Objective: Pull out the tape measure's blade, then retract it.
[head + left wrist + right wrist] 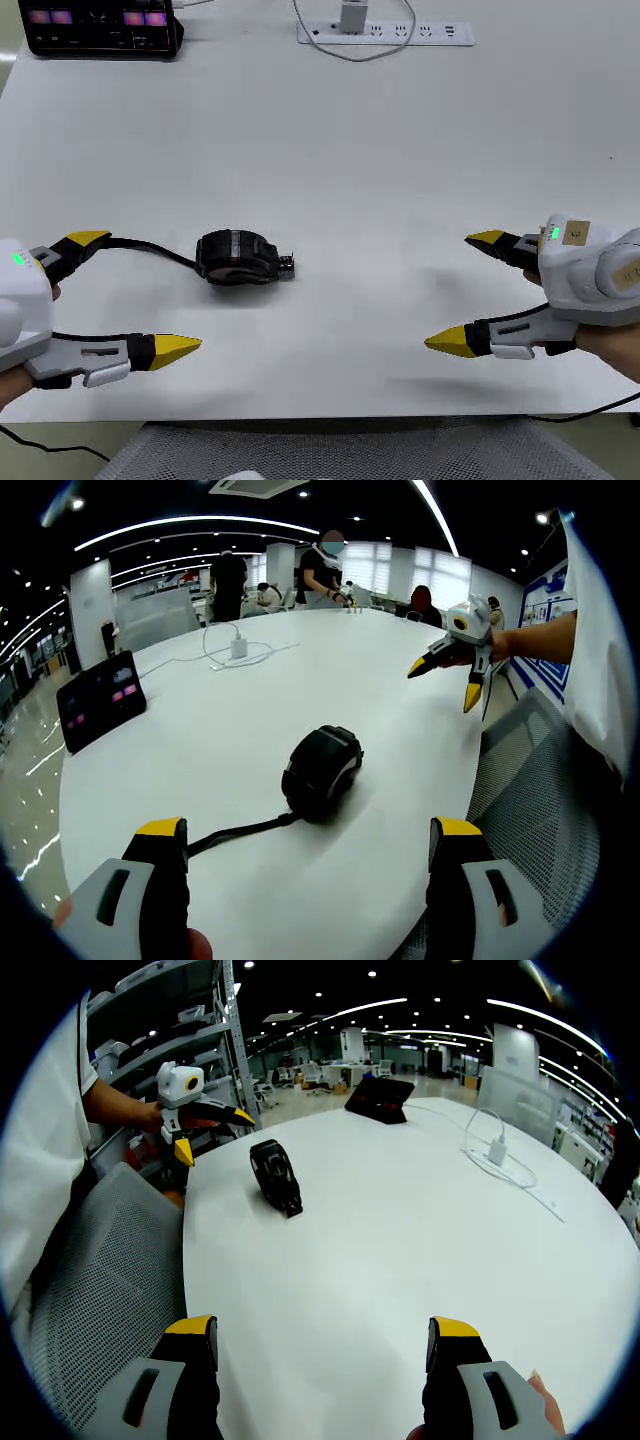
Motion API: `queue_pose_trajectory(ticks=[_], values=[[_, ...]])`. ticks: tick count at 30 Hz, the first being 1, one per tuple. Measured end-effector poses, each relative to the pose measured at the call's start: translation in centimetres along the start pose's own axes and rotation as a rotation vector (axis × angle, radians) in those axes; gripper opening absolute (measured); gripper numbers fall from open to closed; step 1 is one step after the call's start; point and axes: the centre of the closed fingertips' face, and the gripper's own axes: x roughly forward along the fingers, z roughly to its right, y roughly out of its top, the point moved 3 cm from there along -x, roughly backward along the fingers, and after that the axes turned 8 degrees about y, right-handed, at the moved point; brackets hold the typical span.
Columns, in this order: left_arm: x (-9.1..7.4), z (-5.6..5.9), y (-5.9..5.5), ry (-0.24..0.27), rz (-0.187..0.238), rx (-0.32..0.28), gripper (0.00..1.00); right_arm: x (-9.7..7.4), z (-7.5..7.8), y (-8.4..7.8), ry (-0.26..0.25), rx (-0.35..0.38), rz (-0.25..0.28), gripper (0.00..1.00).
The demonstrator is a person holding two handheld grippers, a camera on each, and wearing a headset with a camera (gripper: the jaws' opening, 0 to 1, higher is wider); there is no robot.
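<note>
A black tape measure [236, 258] lies on the white table [350, 150], its blade tip pointing right and a black strap trailing to the left. The blade is inside the case. My left gripper [140, 295] stands open at the table's left front, just left of the tape measure [322, 768], nothing between its fingers. My right gripper [468, 292] is open at the right front, well away from the tape measure [276, 1175]. The right gripper [448, 675] shows in the left gripper view, and the left gripper [205, 1130] in the right gripper view.
A black tablet [100, 25] with a lit screen stands at the back left. A white power strip [385, 32] with a plugged charger and cable lies at the back centre. A mesh chair [340, 450] sits below the table's front edge. People stand far behind.
</note>
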Motion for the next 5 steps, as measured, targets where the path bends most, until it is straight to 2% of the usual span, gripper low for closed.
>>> queue_pose_trajectory(ticks=[5], values=[[-0.04,0.03,-0.19,-0.007,-0.005,0.0,0.99,-0.1,0.0,-0.12,-0.001,0.003,-0.002,0.85]])
